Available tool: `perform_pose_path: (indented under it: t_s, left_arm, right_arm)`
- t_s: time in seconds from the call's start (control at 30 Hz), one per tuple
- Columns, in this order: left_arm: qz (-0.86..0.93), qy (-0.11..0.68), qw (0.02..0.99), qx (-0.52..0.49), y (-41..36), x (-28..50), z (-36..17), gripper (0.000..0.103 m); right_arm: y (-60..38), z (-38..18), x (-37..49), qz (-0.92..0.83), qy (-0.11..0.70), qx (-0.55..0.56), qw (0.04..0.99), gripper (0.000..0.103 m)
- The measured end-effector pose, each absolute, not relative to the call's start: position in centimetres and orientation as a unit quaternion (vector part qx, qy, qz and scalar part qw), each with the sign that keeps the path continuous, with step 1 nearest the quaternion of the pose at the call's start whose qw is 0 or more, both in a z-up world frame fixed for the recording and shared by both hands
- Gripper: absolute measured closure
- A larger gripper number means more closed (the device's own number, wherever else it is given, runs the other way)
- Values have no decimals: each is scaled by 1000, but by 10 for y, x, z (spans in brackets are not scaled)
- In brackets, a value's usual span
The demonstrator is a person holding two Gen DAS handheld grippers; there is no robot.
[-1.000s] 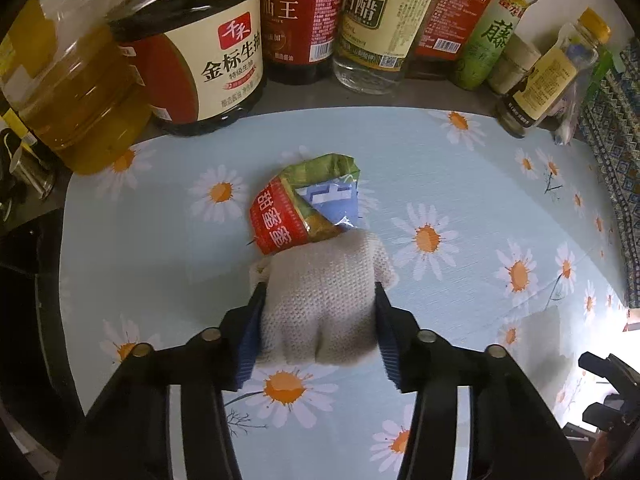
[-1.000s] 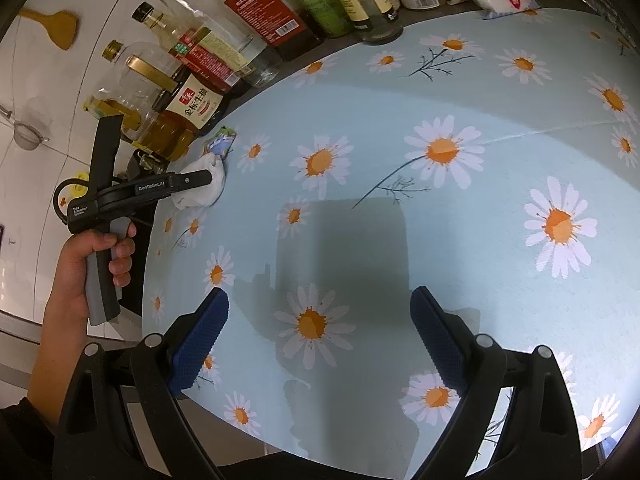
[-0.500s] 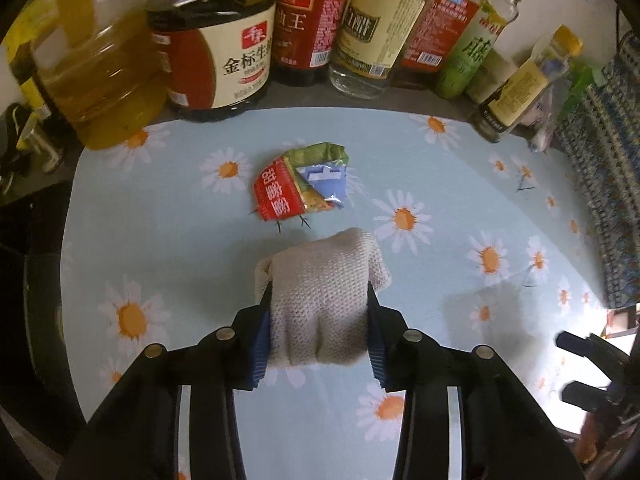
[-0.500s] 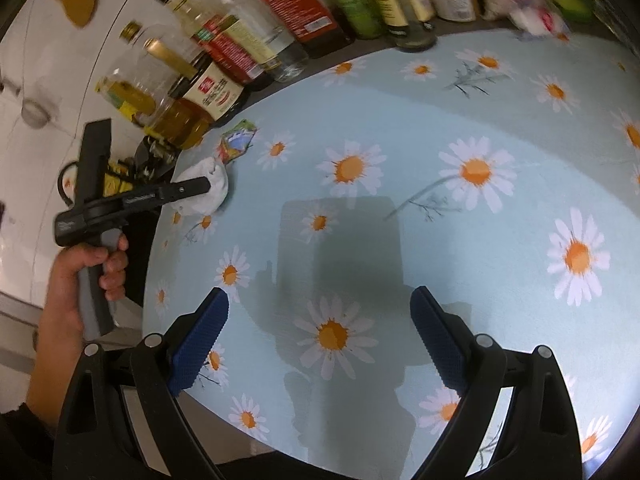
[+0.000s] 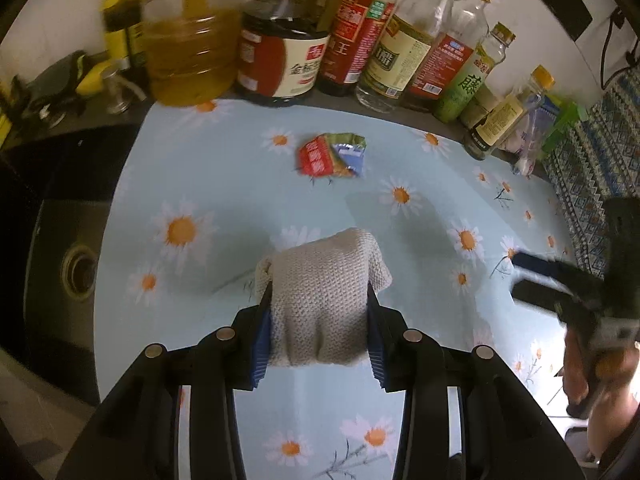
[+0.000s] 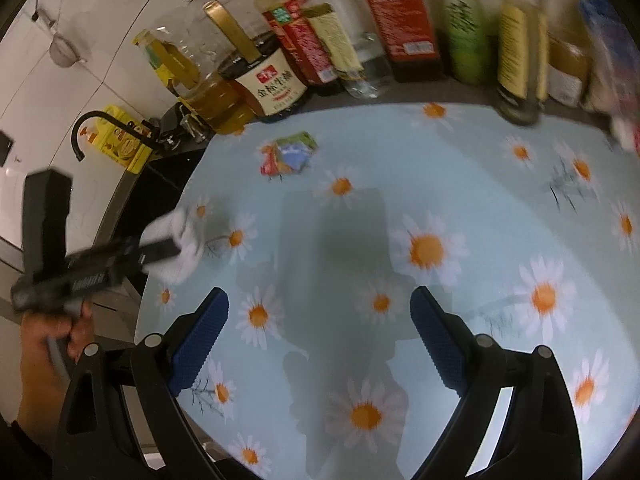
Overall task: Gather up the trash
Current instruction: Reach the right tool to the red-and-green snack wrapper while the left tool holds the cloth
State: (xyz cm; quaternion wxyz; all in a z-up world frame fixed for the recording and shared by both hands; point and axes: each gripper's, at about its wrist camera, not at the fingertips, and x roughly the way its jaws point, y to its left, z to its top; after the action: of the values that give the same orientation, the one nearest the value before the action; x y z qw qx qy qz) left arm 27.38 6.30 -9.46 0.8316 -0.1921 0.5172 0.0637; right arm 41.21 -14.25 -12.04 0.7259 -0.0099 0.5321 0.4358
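My left gripper [image 5: 318, 330] is shut on a beige knitted cloth [image 5: 320, 296] and holds it above the daisy-print table cover [image 5: 420, 240]. A crumpled red, green and blue snack wrapper [image 5: 332, 155] lies on the cover farther back, in front of the bottles. It also shows in the right wrist view [image 6: 289, 153]. My right gripper [image 6: 318, 336] is open and empty over the middle of the cover. The left gripper with the cloth [image 6: 176, 240] shows blurred at the left of the right wrist view.
A row of oil, soy sauce and vinegar bottles [image 5: 352, 32] stands along the back edge. A dark sink [image 5: 76, 268] with a black tap [image 6: 86, 128] lies left of the cover. A patterned cloth [image 5: 592, 160] is at the right.
My left gripper has pulled back and lifted away from the wrapper with the cloth in it. My right gripper has swung left toward the bottles and the wrapper.
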Motion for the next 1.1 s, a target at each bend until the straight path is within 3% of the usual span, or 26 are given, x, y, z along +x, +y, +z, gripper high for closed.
perform_pose_path:
  t_s: [1.1]
  left_arm:
    - [141, 483, 801, -326, 37, 165, -103, 65]
  right_arm:
    - [19, -151, 463, 507, 479, -166, 697, 12]
